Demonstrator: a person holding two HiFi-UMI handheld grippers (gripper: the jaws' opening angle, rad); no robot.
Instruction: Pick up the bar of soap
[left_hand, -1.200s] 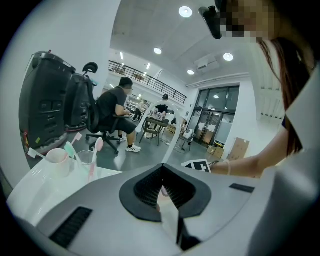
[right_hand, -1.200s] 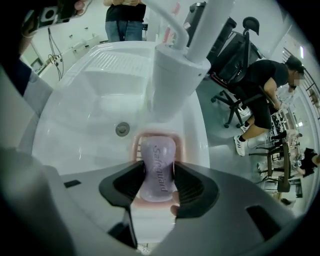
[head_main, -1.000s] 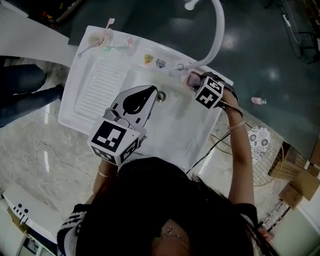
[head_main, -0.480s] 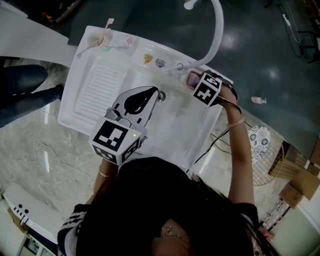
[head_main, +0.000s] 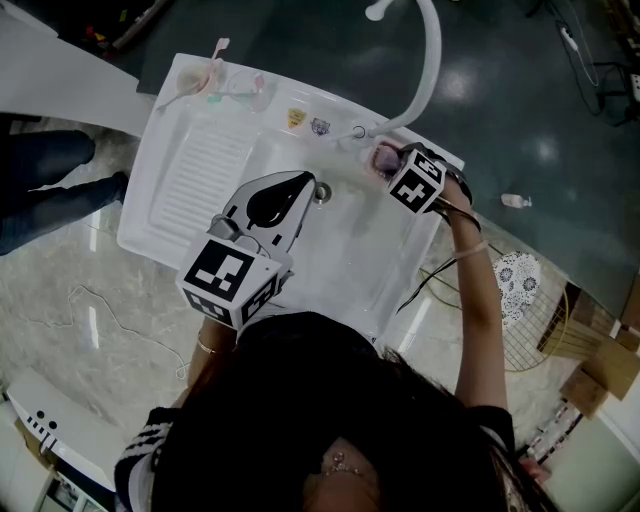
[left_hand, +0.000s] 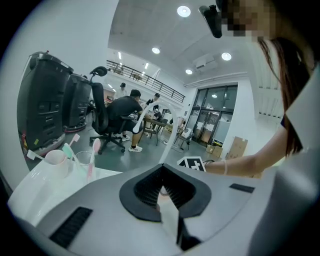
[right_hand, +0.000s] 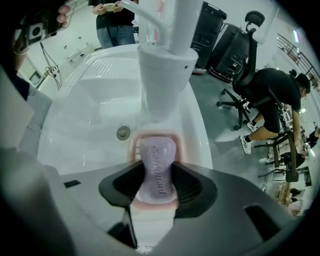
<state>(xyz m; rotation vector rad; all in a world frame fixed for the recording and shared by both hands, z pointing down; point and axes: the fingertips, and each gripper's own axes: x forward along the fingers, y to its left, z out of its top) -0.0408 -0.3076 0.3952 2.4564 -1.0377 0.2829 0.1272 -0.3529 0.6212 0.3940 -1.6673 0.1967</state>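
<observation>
The bar of soap (right_hand: 157, 167) is a pale lilac oval with rounded ends and a brand word pressed into its top face. It lies flat in a pink soap dish (right_hand: 133, 146) on the back rim of the white sink (head_main: 165, 120), lengthwise along the right gripper's line of sight. The right gripper (right_hand: 159, 181) has its jaws pinching the soap, with the dark pads against its two long sides. The soap rests in the dish, whose pink rim shows beyond and just in front of it.

Just past the far end of the dish stands the white faucet base (right_hand: 164, 75), so room ahead is tight. On the soap's right the sink rim ends at once and the dark floor lies below. On its left the rim slopes into the wide basin, where the drain (right_hand: 123, 133) sits near the dish.

The left gripper (head_main: 303, 183) hangs over the basin with its jaws pressed together on nothing, tips near the drain and well apart from the soap. At the sink's far left corner stand cups with toothbrushes (head_main: 205, 75), beside a ribbed drainboard (head_main: 195, 175). The sink sits on a marble table (head_main: 70, 300).
</observation>
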